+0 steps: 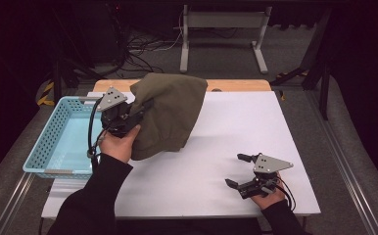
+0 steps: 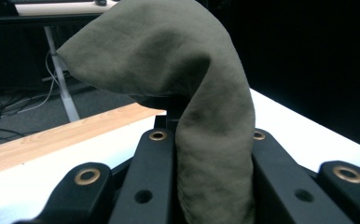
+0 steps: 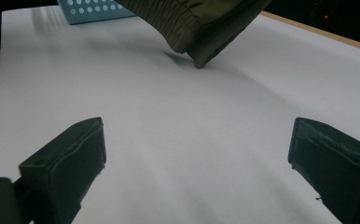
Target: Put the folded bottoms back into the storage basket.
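Black jaws rise from the bottom of the left gripper view, clenched on a fold of the olive-green garment [image 2: 201, 116] — the cloth runs up between them as a thick roll and then flops over to the left in a rounded hump. Behind it lie the white table top [image 2: 52, 172] and a strip of its wooden edge.

From the high view, the left gripper [image 1: 140, 110] is raised above the table's left side, with the person's left hand [image 1: 119, 142] wrapped around its body and a dark sleeve behind. The garment [image 1: 170, 112] hangs from it in a bunched mass; its lower edge reaches down to the white surface, while its top lies near the table's far edge. Just to the left of that hand stands a light-blue plastic basket [image 1: 45, 147] with perforated walls, at the table's left edge.

The right gripper [image 1: 237, 171] rests low over the near right part of the table, well apart from the garment, held by the right hand [image 1: 270, 198]. Its jaws are spread wide with nothing but bare table between them — the right gripper view shows the two black pads [image 3: 71, 158] far apart, and beyond them the garment's ribbed hem [image 3: 187, 28] touching the surface, with a corner of the basket [image 3: 92, 9] at the top.
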### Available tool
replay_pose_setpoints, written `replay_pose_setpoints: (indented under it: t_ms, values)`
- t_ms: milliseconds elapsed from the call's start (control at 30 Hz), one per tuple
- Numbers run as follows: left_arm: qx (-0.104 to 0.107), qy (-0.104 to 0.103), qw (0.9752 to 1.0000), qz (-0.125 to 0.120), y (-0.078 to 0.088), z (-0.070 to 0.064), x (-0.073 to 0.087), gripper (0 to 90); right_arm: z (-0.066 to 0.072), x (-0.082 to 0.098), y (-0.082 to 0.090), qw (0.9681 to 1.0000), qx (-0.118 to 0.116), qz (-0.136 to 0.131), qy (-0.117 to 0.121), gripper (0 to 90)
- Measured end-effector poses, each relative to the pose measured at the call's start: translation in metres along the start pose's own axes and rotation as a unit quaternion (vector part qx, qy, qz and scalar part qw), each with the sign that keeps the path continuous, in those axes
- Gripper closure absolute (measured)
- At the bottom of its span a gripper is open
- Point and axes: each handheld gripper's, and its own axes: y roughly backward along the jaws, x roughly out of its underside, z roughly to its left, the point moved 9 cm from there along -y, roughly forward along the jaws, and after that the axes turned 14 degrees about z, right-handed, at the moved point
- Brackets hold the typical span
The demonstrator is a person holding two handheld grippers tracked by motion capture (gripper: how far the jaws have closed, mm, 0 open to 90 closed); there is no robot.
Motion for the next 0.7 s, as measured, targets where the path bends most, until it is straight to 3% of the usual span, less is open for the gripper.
replay_pose_setpoints:
  t_ms: [700]
  values:
    - [-0.018, 0.005, 0.9996, -0.019, 0.039, 0.019, -0.007, 81.6, 0.000, 0.000, -0.001, 1.0000, 0.001, 0.002, 0.000, 4.9]
